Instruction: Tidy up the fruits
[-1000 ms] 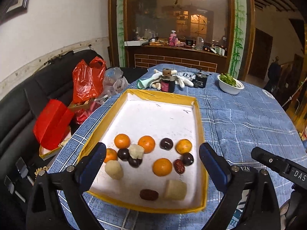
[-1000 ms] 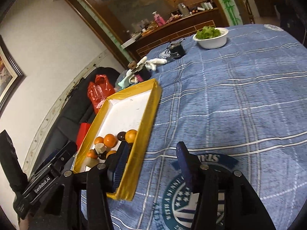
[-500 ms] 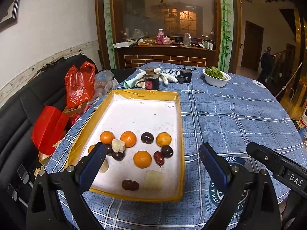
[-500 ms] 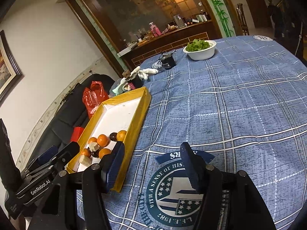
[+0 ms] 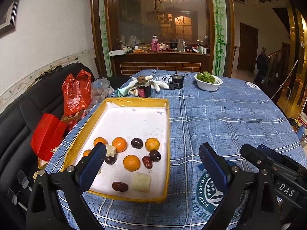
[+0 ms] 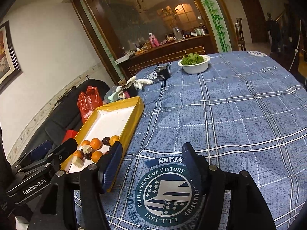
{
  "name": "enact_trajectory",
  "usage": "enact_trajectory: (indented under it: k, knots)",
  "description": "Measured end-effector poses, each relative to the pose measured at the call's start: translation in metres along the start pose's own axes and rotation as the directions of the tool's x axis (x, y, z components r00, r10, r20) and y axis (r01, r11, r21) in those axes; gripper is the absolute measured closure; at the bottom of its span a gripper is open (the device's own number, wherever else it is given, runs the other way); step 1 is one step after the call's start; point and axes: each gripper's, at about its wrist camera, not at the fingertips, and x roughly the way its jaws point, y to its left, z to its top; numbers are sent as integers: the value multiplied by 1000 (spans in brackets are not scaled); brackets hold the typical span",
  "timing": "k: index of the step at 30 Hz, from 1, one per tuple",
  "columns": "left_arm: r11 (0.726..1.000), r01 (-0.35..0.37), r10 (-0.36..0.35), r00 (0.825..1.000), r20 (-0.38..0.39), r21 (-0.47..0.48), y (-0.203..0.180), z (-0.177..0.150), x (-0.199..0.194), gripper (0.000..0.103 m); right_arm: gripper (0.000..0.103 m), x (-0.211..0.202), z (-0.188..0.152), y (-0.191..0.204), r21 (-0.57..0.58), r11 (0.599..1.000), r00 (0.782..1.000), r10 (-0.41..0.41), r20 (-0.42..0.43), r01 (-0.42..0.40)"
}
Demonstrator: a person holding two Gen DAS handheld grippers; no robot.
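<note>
A yellow-rimmed white tray (image 5: 166, 126) lies on the blue checked tablecloth; it also shows in the right wrist view (image 6: 132, 122). At its near end lie several oranges (image 5: 131, 163), dark plums (image 5: 137, 143), red dates (image 5: 120, 186) and pale cubes (image 5: 141, 182). My left gripper (image 5: 151, 164) is open and empty, held above the tray's near right corner. My right gripper (image 6: 152, 163) is open and empty over the round printed emblem (image 6: 167, 191), right of the tray. The left gripper's body (image 6: 38, 172) shows at the lower left of the right wrist view.
A white bowl of greens (image 5: 208, 81), a dark jar (image 5: 144, 89), white gloves (image 5: 159, 85) and a black pot (image 5: 177, 81) stand at the table's far end. Red bags (image 5: 76, 92) lie on a black sofa left of the table.
Both grippers have drawn back and risen, so the tray looks smaller and further off. The left view has shifted right. The fruits have not moved.
</note>
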Motion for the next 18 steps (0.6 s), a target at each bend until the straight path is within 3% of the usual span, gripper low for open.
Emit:
enact_trajectory:
  k: [9, 18]
  knots:
    - [1000, 4, -4, 1000, 24, 8, -10, 0, -6, 6, 29, -10, -1, 5, -57, 998, 998, -38, 46, 41]
    - [1000, 9, -10, 1000, 21, 13, -12, -1, -6, 6, 27, -10, -1, -1, -41, 998, 998, -39, 43, 41]
